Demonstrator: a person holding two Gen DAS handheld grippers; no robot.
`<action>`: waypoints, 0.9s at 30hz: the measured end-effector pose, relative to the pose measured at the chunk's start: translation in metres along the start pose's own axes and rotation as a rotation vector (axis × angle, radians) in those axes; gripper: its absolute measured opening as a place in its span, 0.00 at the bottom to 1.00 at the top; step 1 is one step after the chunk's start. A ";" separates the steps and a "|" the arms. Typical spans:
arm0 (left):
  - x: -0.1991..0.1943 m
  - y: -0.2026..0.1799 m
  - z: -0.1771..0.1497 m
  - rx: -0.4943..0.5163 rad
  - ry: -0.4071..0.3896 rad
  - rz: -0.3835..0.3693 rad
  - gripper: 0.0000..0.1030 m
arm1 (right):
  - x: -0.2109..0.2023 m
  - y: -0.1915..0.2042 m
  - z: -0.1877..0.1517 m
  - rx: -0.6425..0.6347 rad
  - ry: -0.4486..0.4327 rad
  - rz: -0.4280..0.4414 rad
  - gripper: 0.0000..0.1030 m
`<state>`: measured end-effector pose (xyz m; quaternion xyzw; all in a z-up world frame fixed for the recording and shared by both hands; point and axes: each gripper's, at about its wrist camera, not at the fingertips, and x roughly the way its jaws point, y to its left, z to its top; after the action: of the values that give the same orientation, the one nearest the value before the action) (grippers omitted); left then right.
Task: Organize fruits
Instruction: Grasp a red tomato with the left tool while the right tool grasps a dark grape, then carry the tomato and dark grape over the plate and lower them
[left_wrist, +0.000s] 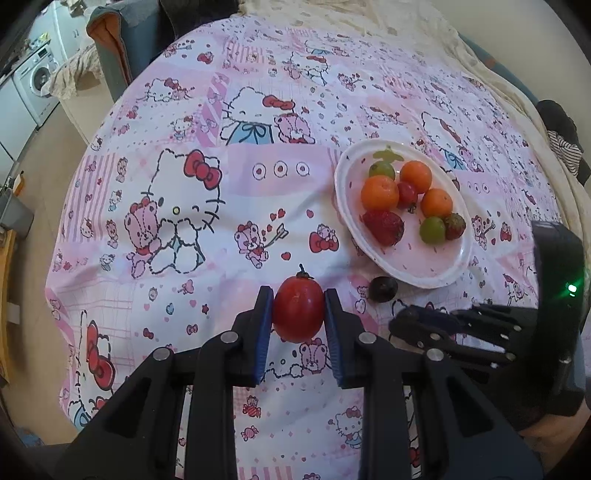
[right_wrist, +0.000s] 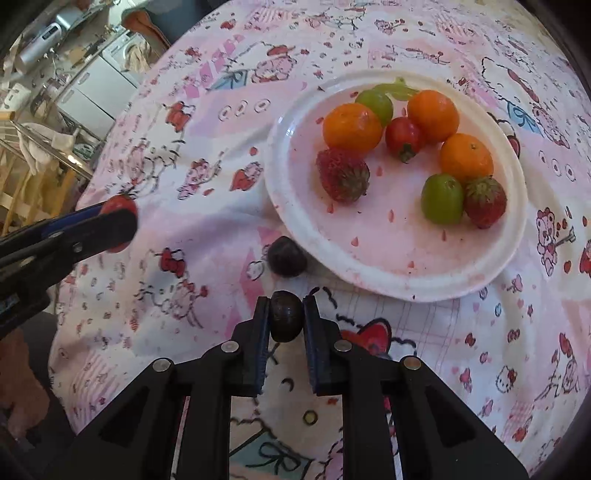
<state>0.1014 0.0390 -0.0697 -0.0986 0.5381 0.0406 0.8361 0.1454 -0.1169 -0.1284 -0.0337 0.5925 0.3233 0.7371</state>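
Plate (right_wrist: 280, 192) lies ahead-right of both tongs, nearer the right gripper (right_wrist: 286, 314), clamped on a dark grape (right_wrist: 286, 317); left gripper (left_wrist: 298, 314) clamps an upright tomato (left_wrist: 298, 312).

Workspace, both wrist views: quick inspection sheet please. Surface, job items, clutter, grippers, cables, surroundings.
Surface: cartoon-print tablecloth, wrinkled near the plate.
Job's things: white plate holds three oranges, two green grapes, two strawberries and a small tomato; one dark grape lies on the cloth against the plate rim.
Clutter: nothing seen on the cloth beyond the fruit.
Grippers: left gripper shut on a red tomato; right gripper shut on a second dark grape, just short of the plate.
Cables: nothing seen.
Surroundings: washing machine at far left, a chair back beyond the table.
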 end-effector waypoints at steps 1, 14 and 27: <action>-0.002 0.000 0.000 -0.001 -0.007 0.003 0.23 | -0.002 0.001 -0.001 0.008 -0.007 0.007 0.17; -0.010 -0.007 0.009 0.012 -0.072 0.022 0.23 | -0.087 -0.038 0.000 0.207 -0.214 0.071 0.17; 0.005 -0.049 0.056 0.133 -0.120 -0.010 0.23 | -0.108 -0.091 0.045 0.254 -0.270 0.052 0.18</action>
<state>0.1621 0.0024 -0.0461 -0.0428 0.4880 0.0064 0.8718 0.2212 -0.2162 -0.0485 0.1187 0.5248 0.2666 0.7997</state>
